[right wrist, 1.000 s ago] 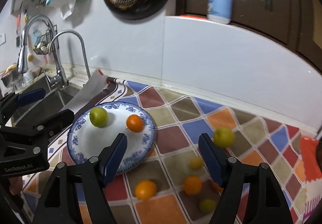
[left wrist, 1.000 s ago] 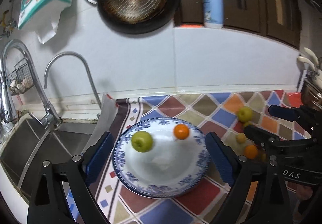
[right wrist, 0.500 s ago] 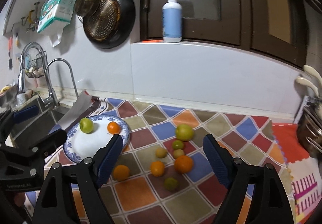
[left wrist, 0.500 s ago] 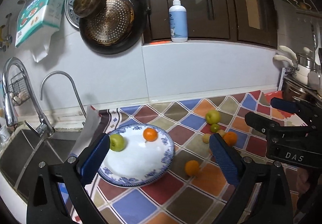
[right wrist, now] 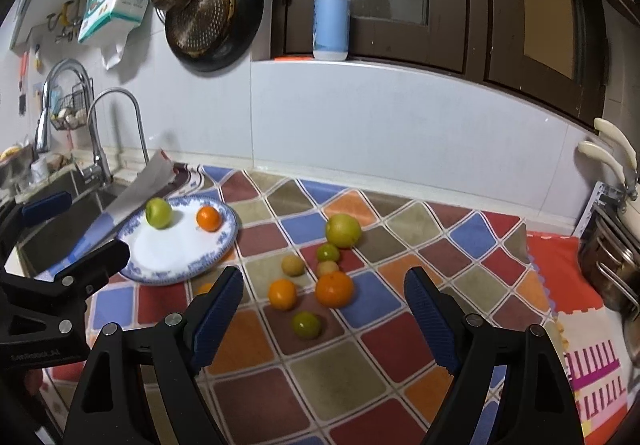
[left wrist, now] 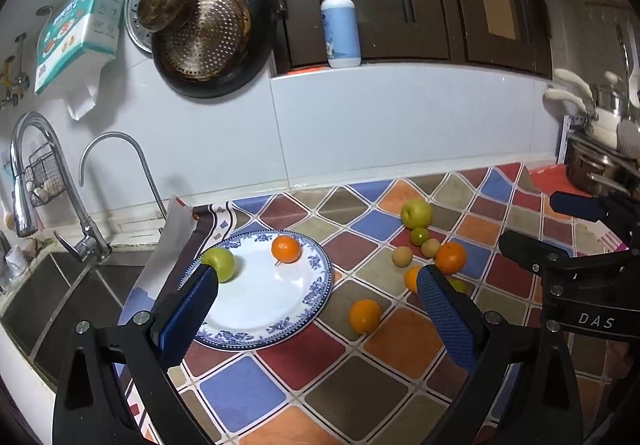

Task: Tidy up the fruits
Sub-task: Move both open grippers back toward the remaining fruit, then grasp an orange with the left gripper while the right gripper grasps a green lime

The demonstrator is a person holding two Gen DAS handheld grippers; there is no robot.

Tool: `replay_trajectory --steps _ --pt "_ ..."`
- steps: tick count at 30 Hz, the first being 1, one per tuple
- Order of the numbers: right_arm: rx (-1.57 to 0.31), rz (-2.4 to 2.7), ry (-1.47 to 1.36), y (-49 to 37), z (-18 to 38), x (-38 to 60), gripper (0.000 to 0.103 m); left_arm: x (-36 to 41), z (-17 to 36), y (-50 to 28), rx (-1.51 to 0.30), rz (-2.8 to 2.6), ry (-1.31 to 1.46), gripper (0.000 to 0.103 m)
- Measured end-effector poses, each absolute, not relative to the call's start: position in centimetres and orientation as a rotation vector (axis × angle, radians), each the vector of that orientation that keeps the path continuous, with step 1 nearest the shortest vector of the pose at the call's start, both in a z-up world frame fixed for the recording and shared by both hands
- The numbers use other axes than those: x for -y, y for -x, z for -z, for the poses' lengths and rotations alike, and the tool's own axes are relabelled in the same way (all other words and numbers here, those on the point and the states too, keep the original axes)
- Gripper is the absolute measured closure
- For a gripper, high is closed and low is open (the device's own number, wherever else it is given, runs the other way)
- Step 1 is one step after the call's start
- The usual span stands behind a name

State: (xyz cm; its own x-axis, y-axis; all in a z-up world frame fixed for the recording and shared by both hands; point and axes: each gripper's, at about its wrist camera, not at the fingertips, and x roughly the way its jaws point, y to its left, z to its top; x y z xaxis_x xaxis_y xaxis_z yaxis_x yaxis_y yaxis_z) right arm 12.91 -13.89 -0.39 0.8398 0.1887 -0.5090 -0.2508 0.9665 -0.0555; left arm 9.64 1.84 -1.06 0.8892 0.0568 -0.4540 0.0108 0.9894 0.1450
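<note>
A blue-rimmed white plate point(left wrist: 280, 321) point(right wrist: 160, 265) lies on the checkered counter mat and holds a green apple point(left wrist: 220, 263) point(right wrist: 158, 213) and an orange point(left wrist: 286, 249) point(right wrist: 208, 218). Several loose fruits lie to its right: a large green apple point(left wrist: 417, 212) point(right wrist: 343, 231), oranges point(left wrist: 364, 316) point(right wrist: 334, 288) and small green and yellow ones. My left gripper point(left wrist: 316, 287) is open and empty, raised above the plate's near edge. My right gripper point(right wrist: 323, 285) is open and empty, raised above the loose fruits.
A sink point(left wrist: 48, 293) with two faucets lies left of the plate. Pans point(left wrist: 212, 41) hang on the wall and a soap bottle point(left wrist: 340, 33) stands on the ledge. Pots point(left wrist: 600, 169) stand at the right end. The mat point(left wrist: 320, 377) continues toward me.
Both grippers have pulled back and up from the counter, so plate and fruits look smaller and farther. Both stay open and empty. No fruit has moved.
</note>
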Motion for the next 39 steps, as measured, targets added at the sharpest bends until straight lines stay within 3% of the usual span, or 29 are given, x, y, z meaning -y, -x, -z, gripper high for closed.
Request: replay_trajectory --steps 10,20,39 --pt "-0.622 -0.269 0.123 -14.6 4.4 14.9 0.02 -0.5 4.6 -11.7 -0.544 0.018 -0.209 0.004" --pt "-0.711 -0.3 0.114 -17.1 7.3 14.4 0.036 -0.1 8.1 -15.0 -0.663 0.089 -0.229 0.023" --pt "-0.833 -0.35 0.069 -20.8 10.1 13.3 0.056 -0.1 11.1 -18.8 -0.818 0.179 -0.184 0.057"
